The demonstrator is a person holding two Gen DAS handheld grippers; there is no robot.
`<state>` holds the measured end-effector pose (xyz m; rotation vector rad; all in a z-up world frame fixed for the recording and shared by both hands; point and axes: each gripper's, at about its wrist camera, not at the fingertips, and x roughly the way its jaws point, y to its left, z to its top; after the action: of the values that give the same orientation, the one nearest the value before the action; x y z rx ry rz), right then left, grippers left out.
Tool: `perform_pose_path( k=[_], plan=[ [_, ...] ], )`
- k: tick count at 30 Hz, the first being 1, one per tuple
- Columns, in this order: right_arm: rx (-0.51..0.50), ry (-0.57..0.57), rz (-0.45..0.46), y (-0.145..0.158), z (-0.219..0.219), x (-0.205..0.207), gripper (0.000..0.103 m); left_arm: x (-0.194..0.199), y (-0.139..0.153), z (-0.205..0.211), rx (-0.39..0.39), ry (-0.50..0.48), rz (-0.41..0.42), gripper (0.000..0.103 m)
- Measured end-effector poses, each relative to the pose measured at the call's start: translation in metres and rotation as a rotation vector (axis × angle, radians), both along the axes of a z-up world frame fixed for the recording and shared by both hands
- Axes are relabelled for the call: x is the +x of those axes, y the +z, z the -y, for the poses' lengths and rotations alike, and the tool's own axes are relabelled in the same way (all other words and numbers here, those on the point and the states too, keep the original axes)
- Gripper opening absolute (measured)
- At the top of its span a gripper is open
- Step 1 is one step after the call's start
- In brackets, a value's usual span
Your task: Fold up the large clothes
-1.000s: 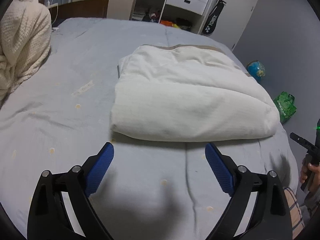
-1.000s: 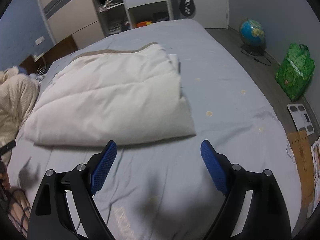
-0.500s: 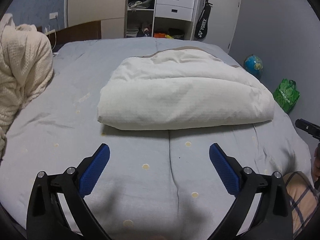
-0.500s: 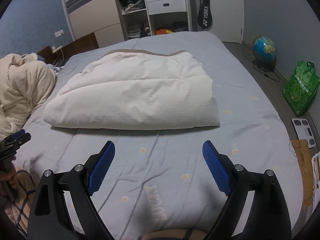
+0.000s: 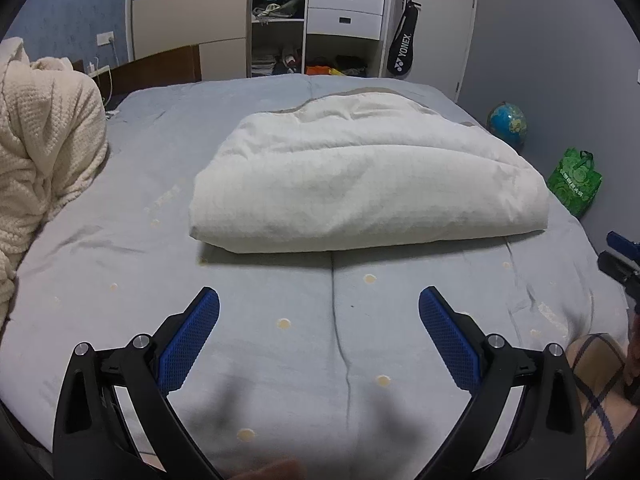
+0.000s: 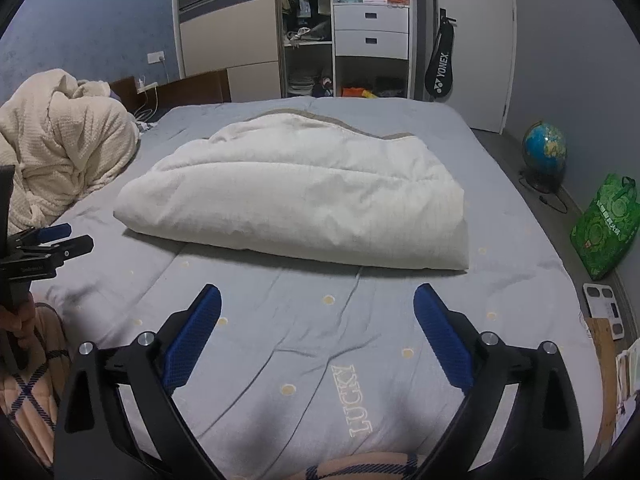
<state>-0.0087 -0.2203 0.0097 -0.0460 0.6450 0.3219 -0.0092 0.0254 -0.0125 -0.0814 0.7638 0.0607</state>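
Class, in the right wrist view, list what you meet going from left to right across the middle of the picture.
left gripper → cream knitted blanket → folded white quilt → globe → green bag

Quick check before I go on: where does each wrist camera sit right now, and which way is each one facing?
Left wrist: on the left gripper, above the bed's near edge, facing the folded white quilt and wardrobe; jaws open, right gripper at right.
Right wrist: on the right gripper, same heading; jaws open, left gripper at left.
Shared: quilt, cream blanket, globe, green bag.
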Motion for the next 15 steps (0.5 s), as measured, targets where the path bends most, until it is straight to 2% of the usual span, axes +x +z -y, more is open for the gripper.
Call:
perform_pose_path(
  k=[9, 15],
  plan=[
    [-0.036, -0.014, -0.081, -0.016, -0.005, 0.015, 0.093, 0.002, -0.007, 0.019, 0.047, -0.054, -0.021, 0.096],
    [-0.028, -0.025, -0.093, -0.018, -0.002, 0.016, 0.093, 0.004, -0.012, 0.023, 0.069, -0.061, -0.041, 0.096]
  ],
)
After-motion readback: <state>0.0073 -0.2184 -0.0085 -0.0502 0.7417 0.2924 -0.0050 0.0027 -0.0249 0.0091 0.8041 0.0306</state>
